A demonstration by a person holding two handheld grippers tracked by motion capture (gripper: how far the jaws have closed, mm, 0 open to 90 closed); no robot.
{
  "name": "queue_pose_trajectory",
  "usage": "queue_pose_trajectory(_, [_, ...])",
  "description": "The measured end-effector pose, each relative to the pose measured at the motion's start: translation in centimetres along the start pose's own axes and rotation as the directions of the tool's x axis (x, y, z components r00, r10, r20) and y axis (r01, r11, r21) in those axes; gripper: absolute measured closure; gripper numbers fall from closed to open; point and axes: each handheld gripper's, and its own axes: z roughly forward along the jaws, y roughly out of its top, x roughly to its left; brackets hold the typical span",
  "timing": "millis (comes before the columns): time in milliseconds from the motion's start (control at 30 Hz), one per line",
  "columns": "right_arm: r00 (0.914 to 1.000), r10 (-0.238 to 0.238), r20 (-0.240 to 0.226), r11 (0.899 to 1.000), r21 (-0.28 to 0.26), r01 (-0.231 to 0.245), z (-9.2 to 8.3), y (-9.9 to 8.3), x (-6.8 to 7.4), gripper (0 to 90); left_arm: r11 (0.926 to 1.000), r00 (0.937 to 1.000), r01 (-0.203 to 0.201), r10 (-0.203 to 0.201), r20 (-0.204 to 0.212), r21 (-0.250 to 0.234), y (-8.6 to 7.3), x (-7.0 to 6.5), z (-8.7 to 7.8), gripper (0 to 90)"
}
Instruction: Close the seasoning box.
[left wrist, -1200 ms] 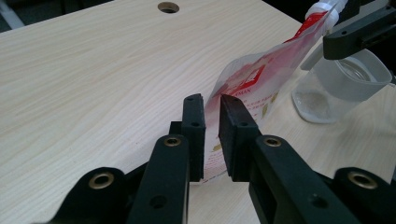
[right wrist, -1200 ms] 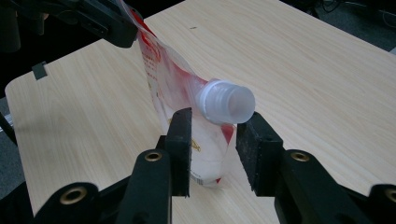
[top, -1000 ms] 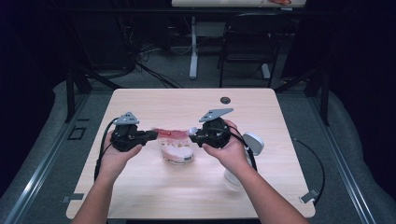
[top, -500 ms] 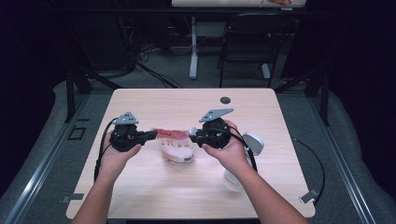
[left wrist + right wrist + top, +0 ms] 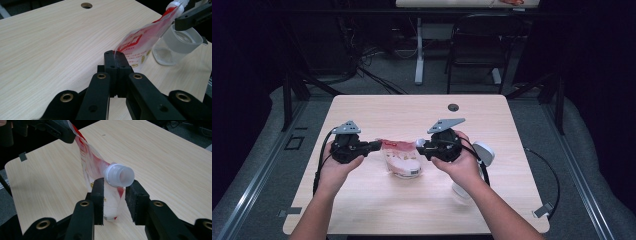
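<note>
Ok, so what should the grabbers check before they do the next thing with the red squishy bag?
1. Left gripper clamped on the red and clear plastic pouch: ok, the jaws are shut on its edge.
2. Right gripper squeezing the white plastic screw cap: cannot tell. The cap sits at the jaw tips, but it is unclear whether the pads press on it.
3. Cap on the pouch: ok.
4. Clear plastic jar upright: ok.
5. Jar out of the way: not ok, it stands close beside the pouch.
6. Pouch lifted off the pale wooden table: cannot tell.
</note>
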Motion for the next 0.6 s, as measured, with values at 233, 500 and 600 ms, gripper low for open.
queue_pose_trajectory(233, [0.9999, -0.012, -0.008, 1.0, 0.006, 0.012, -0.8, -0.5, 0.6, 68.8, 0.9999, 0.9999, -0.008, 0.008, 0.011, 0.008, 0.0, -0.5, 0.1, 90.0])
queue_pose_trajectory(500, [0.9999, -0.013, -0.008, 1.0, 0.004, 0.013, -1.7, -1.0, 0.6, 68.8, 0.9997, 0.9992, -0.021, 0.02, 0.036, 0.015, 0.0, -1.2, 0.4, 90.0])
queue_pose_trajectory(600, [1.0, -0.007, -0.007, 1.0, 0.002, 0.007, -2.0, -1.4, 0.6, 68.8, 0.9994, 0.9986, -0.026, 0.025, 0.047, 0.023, 0.0, -1.5, 0.5, 90.0])
